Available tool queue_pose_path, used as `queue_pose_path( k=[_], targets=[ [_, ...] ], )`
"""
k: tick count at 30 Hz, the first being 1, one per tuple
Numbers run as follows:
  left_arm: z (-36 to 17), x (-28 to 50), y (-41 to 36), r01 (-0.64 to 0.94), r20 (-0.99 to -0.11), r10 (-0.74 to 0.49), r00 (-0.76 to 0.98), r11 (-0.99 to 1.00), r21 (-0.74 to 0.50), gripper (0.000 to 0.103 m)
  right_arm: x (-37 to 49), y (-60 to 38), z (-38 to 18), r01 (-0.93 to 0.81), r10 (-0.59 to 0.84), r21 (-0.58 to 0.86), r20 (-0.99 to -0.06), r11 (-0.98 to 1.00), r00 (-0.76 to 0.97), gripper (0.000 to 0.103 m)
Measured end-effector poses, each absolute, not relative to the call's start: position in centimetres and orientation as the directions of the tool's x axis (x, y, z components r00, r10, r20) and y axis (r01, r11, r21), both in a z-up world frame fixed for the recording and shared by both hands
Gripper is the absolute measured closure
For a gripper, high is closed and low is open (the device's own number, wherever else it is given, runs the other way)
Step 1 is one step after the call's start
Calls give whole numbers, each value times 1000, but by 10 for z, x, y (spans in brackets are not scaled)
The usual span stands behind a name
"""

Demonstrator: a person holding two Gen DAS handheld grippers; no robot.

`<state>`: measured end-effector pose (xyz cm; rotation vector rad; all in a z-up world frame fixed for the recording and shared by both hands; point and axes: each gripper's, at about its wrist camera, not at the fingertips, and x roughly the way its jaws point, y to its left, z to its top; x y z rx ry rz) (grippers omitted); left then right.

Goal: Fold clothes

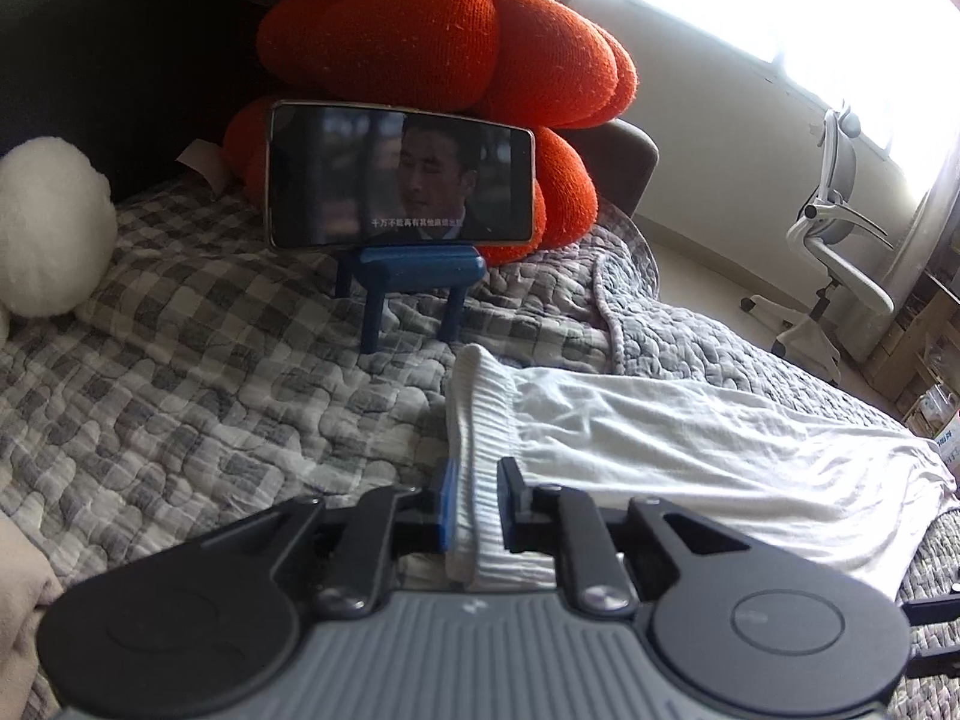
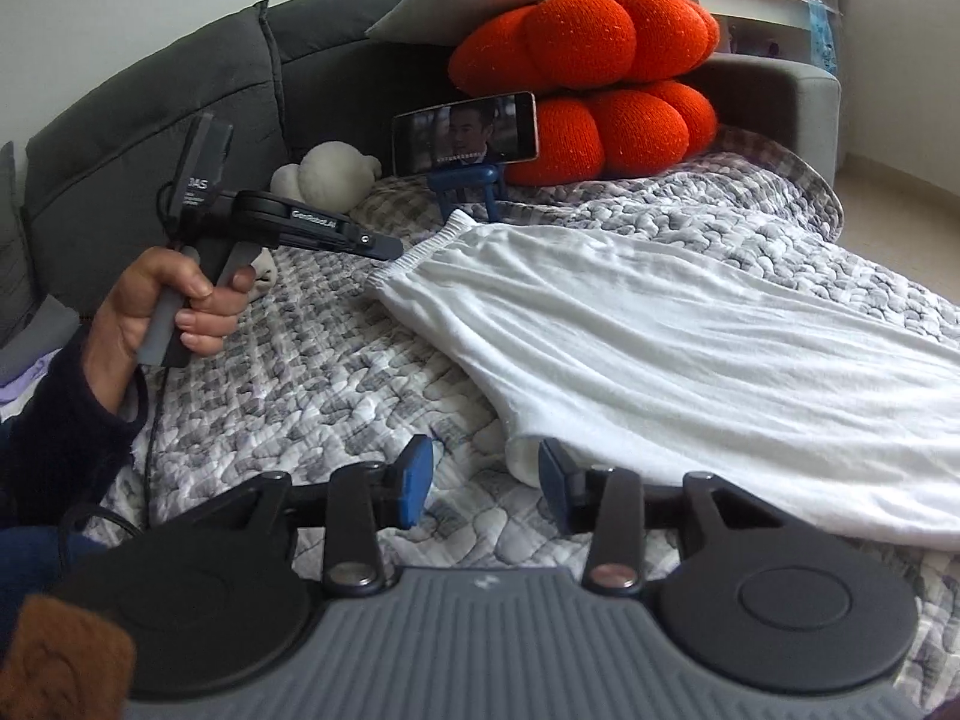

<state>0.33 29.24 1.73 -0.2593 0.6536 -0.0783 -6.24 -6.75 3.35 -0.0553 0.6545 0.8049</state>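
Two orange cushions point(image 2: 600, 84), phone point(image 2: 465, 133) beyond white garment point(image 2: 660, 348)

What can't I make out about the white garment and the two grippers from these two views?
- White cotton garment: its far end runs off the right edge in the right wrist view; what kind of garment it is stays unclear.
- Ribbed white waistband: in the left wrist view the left gripper straddles it; whether the pads press it is unclear.
- Right gripper: open; its right finger hides the garment's near corner.
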Motion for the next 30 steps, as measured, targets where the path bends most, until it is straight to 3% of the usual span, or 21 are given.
queue_pose_path(
  k=[5,8,11,12,17,22,25,30],
  targets=[
    [13,5,289,-3,-575,-156,803,964,-266,60,-35,-79,58,-657,597,96,-530,748,602,60],
    [7,8,282,-14,-589,-125,798,974,-226,57,6,-78,55,-612,531,38,-543,790,651,64],
    [3,9,275,-16,-595,-101,797,982,-188,66,45,-70,45,-606,490,-11,-577,796,653,79],
    [2,10,275,-15,-600,-101,794,982,-186,79,56,-66,41,-609,477,-30,-591,792,650,80],
    [4,8,279,-27,-600,-97,794,980,-195,93,94,-45,30,-662,439,-124,-657,739,613,81],
    [7,6,281,-26,-605,-106,789,979,-204,95,112,-27,24,-704,437,-154,-687,693,580,81],
    [6,7,282,-29,-609,-110,786,976,-214,95,114,-20,24,-726,447,-154,-697,670,560,99],
    [7,5,281,-27,-605,-110,789,977,-213,96,113,-15,32,-736,441,-185,-697,651,565,101]
  ],
)
